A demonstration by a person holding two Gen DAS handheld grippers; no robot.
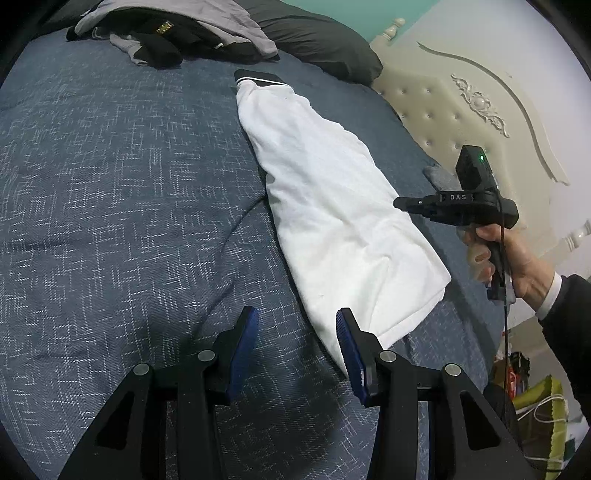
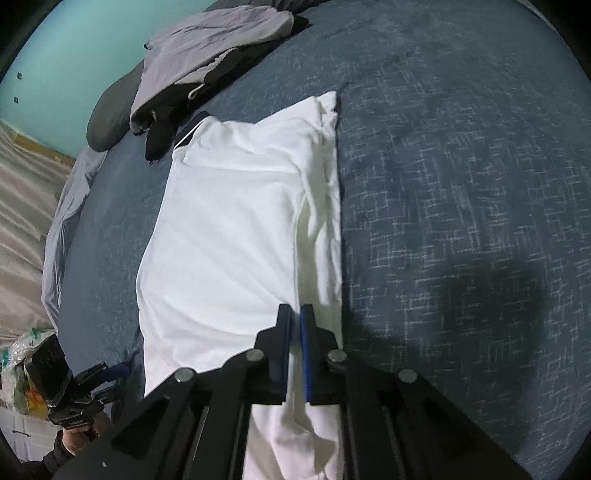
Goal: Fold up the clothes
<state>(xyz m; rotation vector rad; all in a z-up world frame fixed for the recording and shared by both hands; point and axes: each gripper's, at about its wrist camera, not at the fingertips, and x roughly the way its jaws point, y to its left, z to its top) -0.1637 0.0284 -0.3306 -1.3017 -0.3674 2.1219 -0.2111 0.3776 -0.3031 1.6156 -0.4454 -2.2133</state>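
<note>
While the white garment (image 1: 332,206) lies folded into a long strip on the blue bedspread (image 1: 110,184), the left gripper (image 1: 297,350) hovers at its near end with its blue pads spread apart and nothing between them; its right pad stands just at the cloth's corner. The right gripper (image 2: 296,332) points down over the same garment (image 2: 229,229), its two pads almost pressed together with only a narrow slit between them, and whether any cloth is pinched there cannot be told. In the left wrist view that gripper (image 1: 402,204) is seen from the side above the garment's far edge, held by a hand (image 1: 517,258) in a dark sleeve. A heap of grey and black clothes (image 1: 170,33) lies at the bed's far end beside a dark pillow (image 1: 317,40). Beyond the bed stands a cream tufted headboard (image 1: 461,110).
</note>
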